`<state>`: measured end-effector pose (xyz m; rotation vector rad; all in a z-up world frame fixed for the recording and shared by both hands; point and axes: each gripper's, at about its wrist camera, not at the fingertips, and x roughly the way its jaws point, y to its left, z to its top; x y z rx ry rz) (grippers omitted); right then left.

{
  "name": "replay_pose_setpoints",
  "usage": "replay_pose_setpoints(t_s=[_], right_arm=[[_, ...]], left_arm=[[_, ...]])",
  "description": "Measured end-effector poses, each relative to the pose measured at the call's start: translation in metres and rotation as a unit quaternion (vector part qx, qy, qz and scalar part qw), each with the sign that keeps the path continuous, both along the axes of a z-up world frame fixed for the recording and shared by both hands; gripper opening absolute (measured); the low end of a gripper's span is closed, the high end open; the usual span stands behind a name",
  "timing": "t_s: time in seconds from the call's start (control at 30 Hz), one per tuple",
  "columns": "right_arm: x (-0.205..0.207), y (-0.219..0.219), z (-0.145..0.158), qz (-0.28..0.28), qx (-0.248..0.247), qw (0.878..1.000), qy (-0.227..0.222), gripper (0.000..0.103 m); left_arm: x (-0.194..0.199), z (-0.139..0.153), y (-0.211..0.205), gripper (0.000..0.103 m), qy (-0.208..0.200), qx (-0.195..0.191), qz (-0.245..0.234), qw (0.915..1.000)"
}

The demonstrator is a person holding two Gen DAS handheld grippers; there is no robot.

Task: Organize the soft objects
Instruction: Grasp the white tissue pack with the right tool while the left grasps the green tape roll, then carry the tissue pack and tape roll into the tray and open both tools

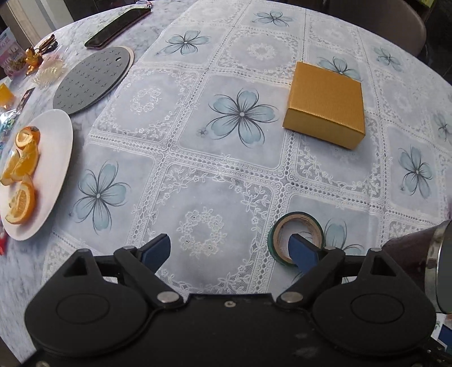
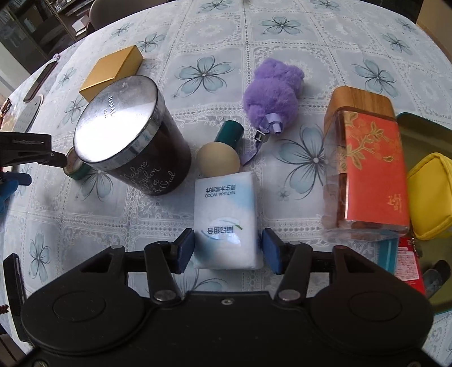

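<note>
In the right wrist view a white and blue tissue pack (image 2: 227,223) lies on the tablecloth between the pads of my right gripper (image 2: 228,249). The jaws stand around its near end, close to touching it, still apart. A purple plush keychain (image 2: 272,91) lies farther back. A yellow soft pouch (image 2: 430,194) sits in a green tin (image 2: 423,132) at the right. My left gripper (image 1: 230,251) is open and empty above the tablecloth; its right finger (image 1: 303,252) overlaps a green tape roll (image 1: 293,235).
A dark lidded candle jar (image 2: 132,135), a bottle with a round cap (image 2: 221,152) and a red tea box with a wooden lid (image 2: 367,161) stand near the tissue pack. A gold box (image 1: 325,104), a plate of orange slices (image 1: 36,175), a grey trivet (image 1: 90,79) and a phone (image 1: 118,26) are on the left.
</note>
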<state>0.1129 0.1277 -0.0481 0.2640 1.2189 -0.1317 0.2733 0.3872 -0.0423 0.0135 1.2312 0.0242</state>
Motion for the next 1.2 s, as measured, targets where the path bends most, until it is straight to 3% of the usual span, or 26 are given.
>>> replay_pose_setpoints(t_s=[0.1,0.4,0.53,0.6,0.67,0.73,1.0,1.2], right_arm=[[0.002,0.005,-0.003,0.006,-0.012,1.000,0.004,0.054],[0.001,0.005,-0.004,-0.005,-0.012,1.000,0.008,0.054],[0.001,0.007,-0.004,-0.004,-0.017,1.000,0.007,0.053],[0.000,0.009,-0.004,-0.002,-0.023,1.000,0.003,0.051],[-0.003,0.010,-0.003,0.004,-0.026,1.000,0.002,0.051],[-0.007,0.012,0.000,0.017,-0.025,1.000,0.000,0.051],[-0.035,0.015,0.015,0.078,-0.015,0.997,-0.006,0.051],[-0.064,0.002,0.031,0.107,0.018,0.994,-0.021,0.051]], left_arm=[[-0.005,0.005,-0.005,0.092,-0.005,-0.017,-0.011,0.9998],[0.004,-0.017,-0.043,0.094,0.001,0.015,-0.059,0.9981],[0.009,-0.028,-0.047,0.086,0.007,0.019,-0.057,0.9982],[0.010,-0.027,-0.043,0.075,0.013,-0.005,-0.054,0.9984],[0.007,-0.024,-0.040,0.054,0.010,-0.004,-0.052,0.9986],[0.003,-0.021,-0.037,0.046,0.014,-0.003,-0.051,0.9986],[-0.045,-0.010,-0.009,0.046,0.029,-0.024,-0.017,0.9991],[-0.104,0.012,-0.007,0.046,0.023,-0.012,-0.003,0.9997]])
